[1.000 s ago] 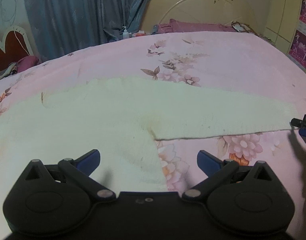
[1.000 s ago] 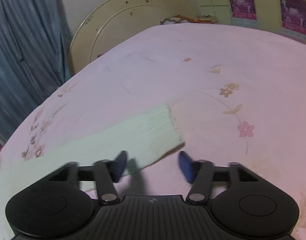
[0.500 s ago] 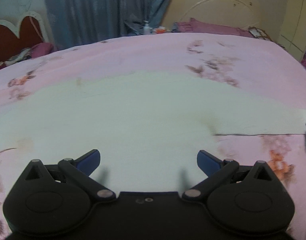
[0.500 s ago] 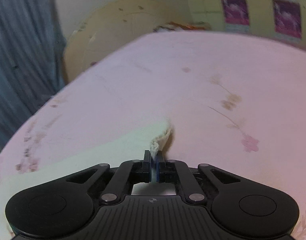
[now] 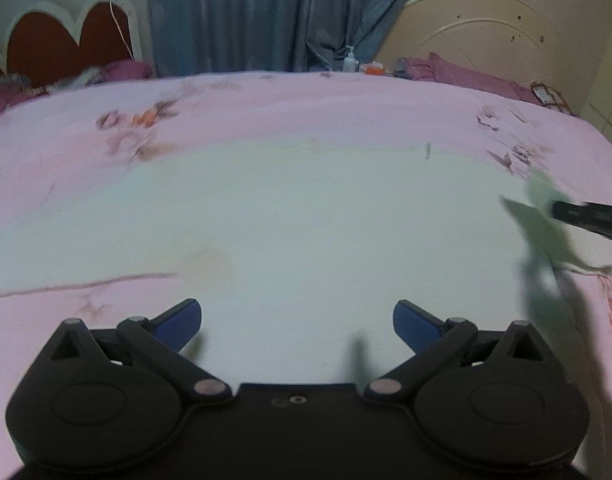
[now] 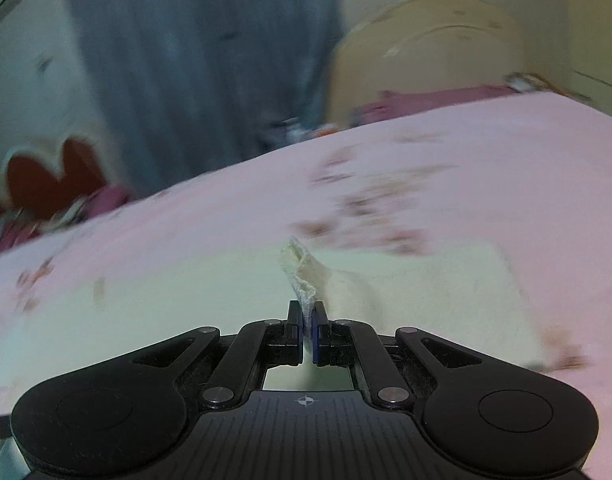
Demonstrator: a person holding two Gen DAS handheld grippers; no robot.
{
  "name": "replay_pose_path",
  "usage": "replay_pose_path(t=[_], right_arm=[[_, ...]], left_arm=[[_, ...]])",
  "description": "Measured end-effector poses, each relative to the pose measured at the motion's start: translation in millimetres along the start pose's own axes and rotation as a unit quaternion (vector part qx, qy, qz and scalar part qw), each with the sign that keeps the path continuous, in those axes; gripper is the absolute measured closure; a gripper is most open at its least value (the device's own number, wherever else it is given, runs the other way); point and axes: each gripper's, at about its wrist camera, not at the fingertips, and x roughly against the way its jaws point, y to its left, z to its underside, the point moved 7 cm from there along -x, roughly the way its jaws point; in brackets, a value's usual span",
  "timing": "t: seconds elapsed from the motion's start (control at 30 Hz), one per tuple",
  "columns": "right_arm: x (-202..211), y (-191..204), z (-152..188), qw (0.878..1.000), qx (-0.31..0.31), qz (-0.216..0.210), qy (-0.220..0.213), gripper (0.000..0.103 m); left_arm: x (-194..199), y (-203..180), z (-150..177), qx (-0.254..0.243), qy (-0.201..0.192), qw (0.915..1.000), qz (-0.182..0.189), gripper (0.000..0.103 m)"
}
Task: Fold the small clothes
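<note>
R gripper has gone from spread beside the cuff to fingers pinched on the cuff, and now carries it up and over the sweater; sleeve trails to its right, lifted off the bed. L gripper has slid from the armpit to over the body, fingers spread wide, nothing between them. Step, by my read: sleeve fold-in, mid-carry. Next calls for laying the cuff flat across the body w/o bunching, then release; L could pin the shoulder line.
</note>
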Motion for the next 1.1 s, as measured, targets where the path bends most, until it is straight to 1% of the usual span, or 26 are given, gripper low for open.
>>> replay_pose_path(t=[0.07,0.17,0.2,0.3,0.37,0.43,0.47,0.5,0.53,0.57,0.6,0.63,0.67,0.7,0.73,0.77,0.8,0.83,0.87,0.93,1.0,1.03,1.07,1.1], right_arm=[[-13.2,38.8,10.5,1.0,0.021,-0.013,0.011,0.1],[-32.1,86.2,23.7,0.998,0.046,-0.03,0.026,0.1],[-32.9,97.0,31.8,0.998,0.054,-0.033,0.029,0.1],[-44.4,129.1,42.7,0.995,0.069,-0.054,0.038,0.1],[-49.1,147.8,49.7,0.994,0.079,-0.067,0.045,0.1],[-60.0,162.2,58.3,0.991,0.093,-0.078,0.061,0.1],[-66.7,168.6,64.2,0.989,0.104,-0.077,0.074,0.099],[-69.6,173.6,68.4,0.988,0.119,-0.069,0.077,0.098],[-67.1,177.5,70.6,0.987,0.134,-0.061,0.071,0.091],[-63.0,179.8,72.0,0.986,0.145,-0.057,0.065,0.056],[-56.6,178.3,71.6,0.986,0.148,-0.054,0.052,0.012],[-45.4,175.8,70.8,0.987,0.146,-0.057,0.029,0.005],[-35.7,170.2,70.8,0.987,0.147,-0.061,0.021,0.005],[-30.5,162.1,71.6,0.988,0.143,-0.058,0.02,0.009],[-25.4,150.2,70.6,0.989,0.133,-0.058,0.021,0.017],[-21.5,135.9,70.1,0.991,0.117,-0.055,0.027,0.039],[-17.9,118.0,69.4,0.994,0.094,-0.045,0.036,0.059],[-13.8,99.4,69.9,0.996,0.071,-0.034,0.043,0.066],[-9.1,77.9,70.9,0.997,0.044,-0.027,0.049,0.074],[2.1,48.7,69.5,0.998,0.017,-0.011,0.055,0.075],[11.0,23.5,71.5,0.998,0.001,0.003,0.06,0.075],[14.7,13.3,71.9,0.998,-0.008,0.006,0.06,0.075],[18.1,2.8,71.6,0.998,-0.017,0.012,0.06,0.075],[20.4,-6.3,70.8,0.998,-0.026,0.019,0.058,0.075]], left_arm=[[2.3,21.5,5.5,0.013,0.002,0.9999,-0.005,0.001],[7.0,50.6,11.7,0.039,0.001,0.9992,0.005,0.0],[10.1,59.8,12.2,0.048,-0.007,0.9988,0.004,0.0],[14.6,79.8,11.7,0.072,-0.02,0.9972,0.008,0.001],[15.0,89.4,11.6,0.077,-0.022,0.9968,0.005,0.001],[14.1,94.2,10.8,0.077,-0.024,0.9967,0.012,0.001],[13.0,93.4,9.2,0.08,-0.027,0.9962,0.02,0.001],[12.3,92.6,8.2,0.083,-0.029,0.9958,0.025,0.002],[11.3,90.0,6.7,0.087,-0.032,0.9952,0.033,0.003],[8.9,86.0,4.0,0.092,-0.035,0.9943,0.042,0.008],[5.9,81.5,2.3,0.096,-0.036,0.9933,0.052,0.011],[0.8,76.2,-1.2,0.1,-0.036,0.9924,0.063,0.016],[-5.1,70.2,-4.5,0.103,-0.034,0.9911,0.077,0.022],[-13.3,61.4,-8.9,0.108,-0.03,0.9893,0.093,0.025],[-21.1,51.6,-12.2,0.111,-0.025,0.9873,0.111,0.032],[-28.6,42.0,-14.4,0.112,-0.019,0.9848,0.131,0.044],[-37.7,29.4,-16.4,0.116,-0.011,0.9817,0.151,0.05],[-48.1,18.4,-18.0,0.117,-0.001,0.979,0.167,0.057],[-59.3,8.5,-20.1,0.119,0.009,0.9767,0.178,0.06],[-78.0,-9.7,-24.3,0.12,0.02,0.9736,0.193,0.06],[-88.4,-22.2,-30.9,0.117,0.013,0.9722,0.202,0.061],[-93.1,-27.9,-34.7,0.116,0.011,0.9718,0.205,0.067],[-97.2,-34.0,-36.6,0.118,0.011,0.9706,0.209,0.076],[-103.0,-39.5,-39.1,0.119,0.013,0.9696,0.213,0.081]])
